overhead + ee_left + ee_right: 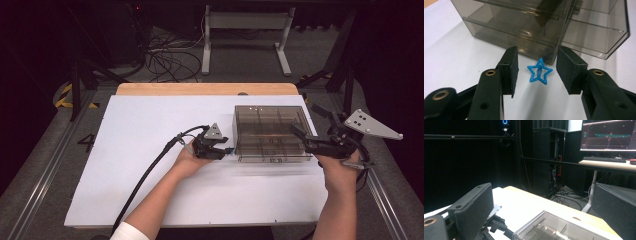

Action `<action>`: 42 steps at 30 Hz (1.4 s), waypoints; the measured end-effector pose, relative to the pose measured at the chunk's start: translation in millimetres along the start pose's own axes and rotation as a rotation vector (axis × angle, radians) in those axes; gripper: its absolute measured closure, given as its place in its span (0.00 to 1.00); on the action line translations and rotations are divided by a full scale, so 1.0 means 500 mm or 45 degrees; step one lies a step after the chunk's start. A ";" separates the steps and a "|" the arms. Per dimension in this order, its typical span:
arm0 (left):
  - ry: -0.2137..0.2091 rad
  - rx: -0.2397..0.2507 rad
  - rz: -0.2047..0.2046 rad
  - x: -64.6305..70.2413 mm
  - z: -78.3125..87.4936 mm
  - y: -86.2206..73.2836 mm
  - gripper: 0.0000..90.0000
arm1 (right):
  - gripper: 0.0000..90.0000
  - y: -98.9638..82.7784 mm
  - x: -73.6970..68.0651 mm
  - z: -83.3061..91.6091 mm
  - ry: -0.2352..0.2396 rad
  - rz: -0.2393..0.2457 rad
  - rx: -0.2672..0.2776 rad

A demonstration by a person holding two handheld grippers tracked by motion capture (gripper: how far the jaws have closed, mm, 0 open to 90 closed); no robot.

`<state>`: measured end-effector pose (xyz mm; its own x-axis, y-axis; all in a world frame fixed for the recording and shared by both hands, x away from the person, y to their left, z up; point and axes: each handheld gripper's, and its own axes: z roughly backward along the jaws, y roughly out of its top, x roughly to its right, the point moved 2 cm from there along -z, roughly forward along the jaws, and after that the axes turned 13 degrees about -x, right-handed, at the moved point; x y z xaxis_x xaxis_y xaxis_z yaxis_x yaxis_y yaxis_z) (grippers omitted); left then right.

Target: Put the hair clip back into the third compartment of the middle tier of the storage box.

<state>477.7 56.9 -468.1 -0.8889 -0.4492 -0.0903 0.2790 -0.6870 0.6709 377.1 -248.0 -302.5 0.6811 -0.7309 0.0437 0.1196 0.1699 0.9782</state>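
1. so, starting at your left: your left gripper (226,148) sits low on the white table sheet (135,165), just beside the near-left corner of the smoky compartment box (270,132).
2. its jaws are released and spread wide, with nothing between the pads (510,72) but air and the clip.
3. the blue star-shaped hair clip (540,71) lies flat on the sheet between those pads, touching neither, and just in front of the box's corner edge.
4. judging from that, you're at the pre-grasp step: lined up on the clip, not yet clenched.
5. the next move calls for a small drop so the pad tips meet the sheet, then a slow squeeze across the star's points. it's thin and flat, so it may slide or tip up if one pad arrives first.
6. mind the box wall too; the far pad is close to that corner and could nudge it.
7. further right, the box itself rests on the sheet, its inner dividers showing through the tinted plastic (554,230).
8. at the far right, your right gripper (307,137) is raised at the box's right side, jaws open and holding nothing, aimed over the box top.
9. it looks ready to steady or open the box once the clip is lifted.
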 end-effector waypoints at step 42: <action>-0.119 -0.196 -0.108 -0.023 -0.044 0.011 0.76 | 0.05 -0.003 0.004 -0.013 0.010 -0.006 -0.012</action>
<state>497.4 46.0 -479.5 -0.9394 -0.3359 -0.0679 0.2478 -0.8025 0.5427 383.1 -245.6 -305.3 0.6862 -0.7264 0.0375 0.1294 0.1726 0.9765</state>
